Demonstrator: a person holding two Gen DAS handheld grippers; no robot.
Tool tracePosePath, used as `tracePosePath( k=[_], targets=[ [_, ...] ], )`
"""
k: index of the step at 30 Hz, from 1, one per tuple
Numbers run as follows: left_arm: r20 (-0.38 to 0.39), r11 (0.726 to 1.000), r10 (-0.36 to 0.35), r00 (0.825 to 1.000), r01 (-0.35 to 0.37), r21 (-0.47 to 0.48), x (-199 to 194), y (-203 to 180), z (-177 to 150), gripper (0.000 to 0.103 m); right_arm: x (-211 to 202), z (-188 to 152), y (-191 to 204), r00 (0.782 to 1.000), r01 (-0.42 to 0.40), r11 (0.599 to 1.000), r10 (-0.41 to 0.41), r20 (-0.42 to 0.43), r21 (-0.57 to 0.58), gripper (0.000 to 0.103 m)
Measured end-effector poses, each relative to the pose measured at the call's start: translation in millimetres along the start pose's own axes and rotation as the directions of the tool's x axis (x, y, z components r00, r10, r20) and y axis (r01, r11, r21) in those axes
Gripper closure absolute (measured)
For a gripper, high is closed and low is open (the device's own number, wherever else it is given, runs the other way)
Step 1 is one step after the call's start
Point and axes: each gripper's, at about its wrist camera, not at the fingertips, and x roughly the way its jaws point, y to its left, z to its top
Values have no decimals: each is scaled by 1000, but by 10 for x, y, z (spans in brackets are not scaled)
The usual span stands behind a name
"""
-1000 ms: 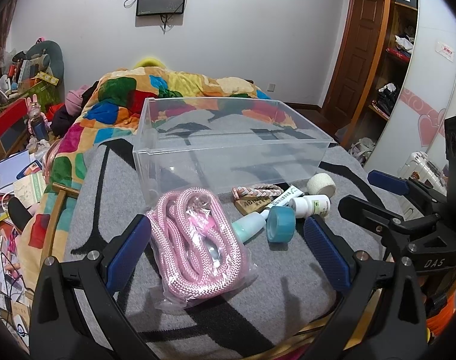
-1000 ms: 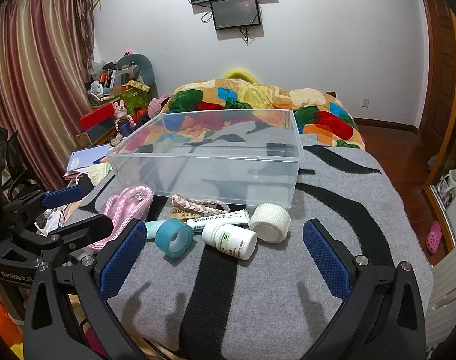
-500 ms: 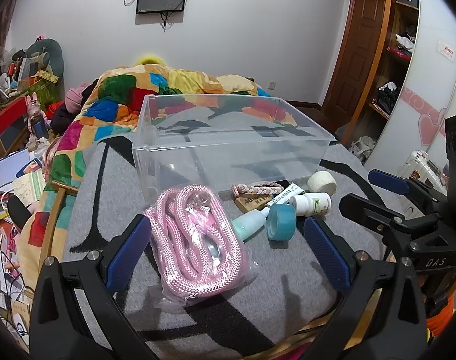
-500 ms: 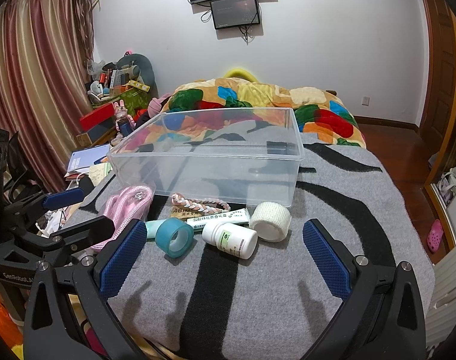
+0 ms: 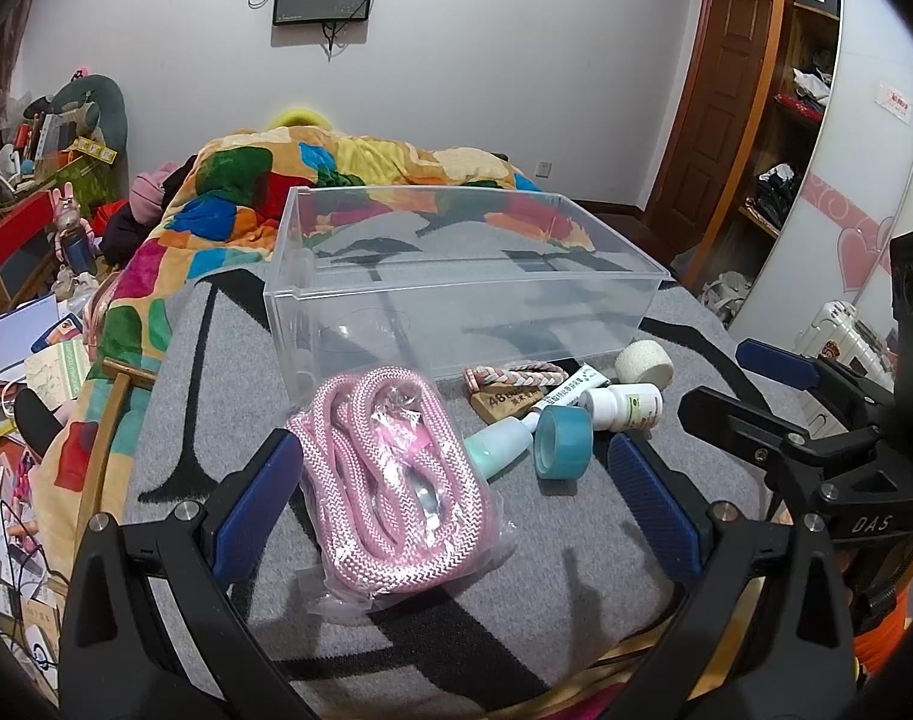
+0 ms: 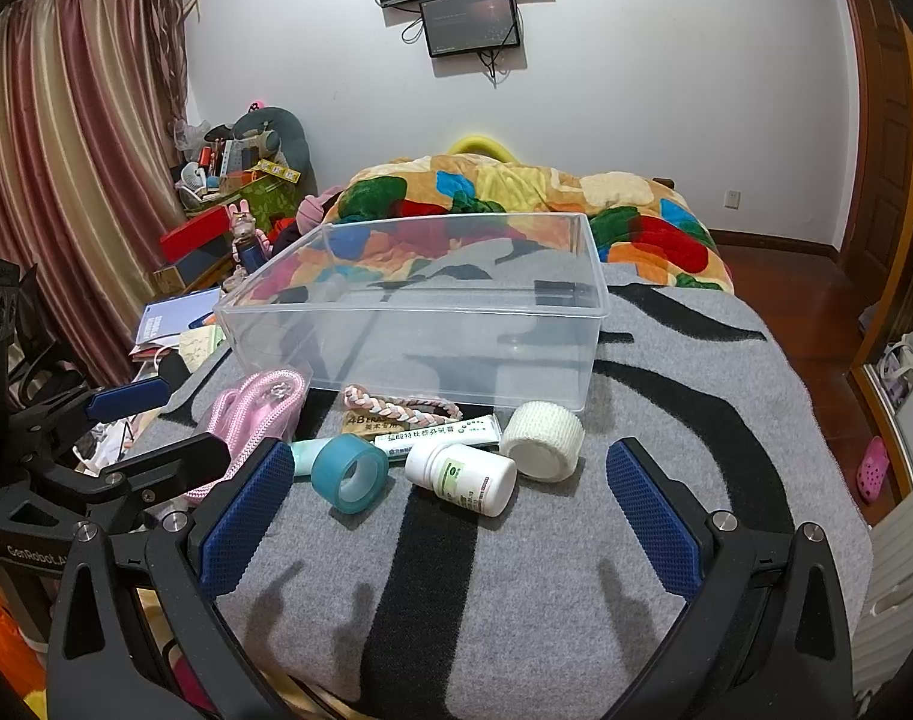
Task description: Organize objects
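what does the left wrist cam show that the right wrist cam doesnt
Only the left wrist view shows the whole bagged coil of pink rope, the open wardrobe shelves and the right gripper, open.

Only the right wrist view shows the striped curtains, a pink slipper on the floor and the left gripper, open.

Both share the empty clear plastic box, teal tape roll, white pill bottle, white bandage roll, braided band and grey striped blanket.

Even indoor light, soft shadows on the grey blanket (image 6: 576, 570), sharp focus, strong fisheye bending, dark vignetted corners
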Motion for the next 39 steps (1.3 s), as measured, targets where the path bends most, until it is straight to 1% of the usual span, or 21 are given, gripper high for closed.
tracePosePath(
  k=[22, 26, 32, 35, 37, 39],
  targets=[
    [-5, 1000, 2, 1000, -2, 1, 45, -2, -26, 0, 29, -24, -6, 1000, -4, 1000, 4, -8, 10, 0],
    [-35, 1000, 15, 999, -16, -18, 139, 97, 20, 0, 37, -20, -34, 1000, 12, 1000, -12, -1, 8, 0],
    [-97, 995, 23, 995, -32, -90, 369, 326, 128, 0, 117, 44, -198, 999, 51, 998, -51, 2, 36, 0],
    [-131, 993, 28, 991, -43, -110, 506, 372, 132, 0, 202, 76, -292, 997, 80, 995, -80, -7, 56, 6],
    [-153, 992, 33, 988, -50, -112, 589, 383, 115, 0, 281, 89, -353, 996, 85, 994, -83, -30, 75, 16],
    [-179, 991, 35, 983, -56, -119, 677, 414, 75, 0, 373, 87, -422, 996, 77, 992, -72, -57, 99, 23]
  ],
)
